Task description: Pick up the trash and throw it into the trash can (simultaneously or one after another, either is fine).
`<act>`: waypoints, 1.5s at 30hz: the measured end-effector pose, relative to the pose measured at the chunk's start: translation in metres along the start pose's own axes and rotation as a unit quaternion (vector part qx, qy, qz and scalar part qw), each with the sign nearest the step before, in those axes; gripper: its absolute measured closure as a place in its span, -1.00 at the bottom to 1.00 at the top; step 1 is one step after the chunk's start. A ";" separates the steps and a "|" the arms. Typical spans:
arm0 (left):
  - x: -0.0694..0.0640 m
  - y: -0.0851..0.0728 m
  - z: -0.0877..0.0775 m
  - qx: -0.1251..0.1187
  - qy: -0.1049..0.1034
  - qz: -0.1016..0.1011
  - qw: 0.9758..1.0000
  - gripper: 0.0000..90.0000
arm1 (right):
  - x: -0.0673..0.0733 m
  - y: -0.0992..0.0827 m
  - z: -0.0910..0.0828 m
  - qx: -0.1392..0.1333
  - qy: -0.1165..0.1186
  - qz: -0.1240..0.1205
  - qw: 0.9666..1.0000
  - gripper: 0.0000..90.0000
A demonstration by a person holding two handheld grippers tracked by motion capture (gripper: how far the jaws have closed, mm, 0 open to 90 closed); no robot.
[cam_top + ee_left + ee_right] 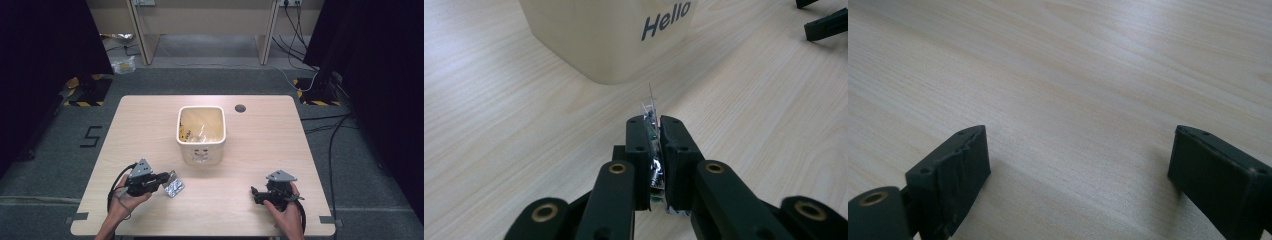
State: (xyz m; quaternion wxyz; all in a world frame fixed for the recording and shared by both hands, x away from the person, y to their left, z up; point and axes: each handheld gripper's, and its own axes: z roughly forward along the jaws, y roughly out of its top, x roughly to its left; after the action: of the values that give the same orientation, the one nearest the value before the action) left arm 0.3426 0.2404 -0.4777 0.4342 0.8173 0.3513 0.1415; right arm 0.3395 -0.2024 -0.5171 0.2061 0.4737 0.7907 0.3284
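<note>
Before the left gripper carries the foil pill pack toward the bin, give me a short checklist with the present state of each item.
1. Left gripper shut on the pill pack: ok, jaws pressed on its edge.
2. Pack seated well between the jaws: ok, it runs along their length in the left gripper view.
3. Bin upright with its mouth open: ok; some wrappers already lie inside.
4. Path from pack to bin over the table: ok, bare wood between them.
5. Right gripper out of the way: ok, open and holding nothing, at the right near edge.
6. Pack lifted off the table: cannot tell.
</note>
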 end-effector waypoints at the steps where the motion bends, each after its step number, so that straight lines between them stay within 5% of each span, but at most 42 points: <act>1: 0.000 0.001 -0.001 -0.002 0.001 0.001 1.000 0.84 | 0.000 0.000 0.000 0.000 0.000 0.000 1.000 -0.78; 14: 0.003 0.010 -0.011 -0.008 0.008 0.011 1.000 0.84 | 0.000 0.000 0.000 0.000 0.000 0.000 1.000 -0.78; 45: 0.016 0.065 -0.055 -0.051 0.005 0.038 0.998 0.83 | 0.000 0.000 0.000 0.000 0.000 0.000 1.000 -0.79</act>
State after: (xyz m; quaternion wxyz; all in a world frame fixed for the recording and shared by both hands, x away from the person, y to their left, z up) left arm 0.3536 0.2604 -0.3943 0.4679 0.8062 0.3141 0.1800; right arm 0.3397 -0.2025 -0.5172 0.2058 0.4737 0.7907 0.3286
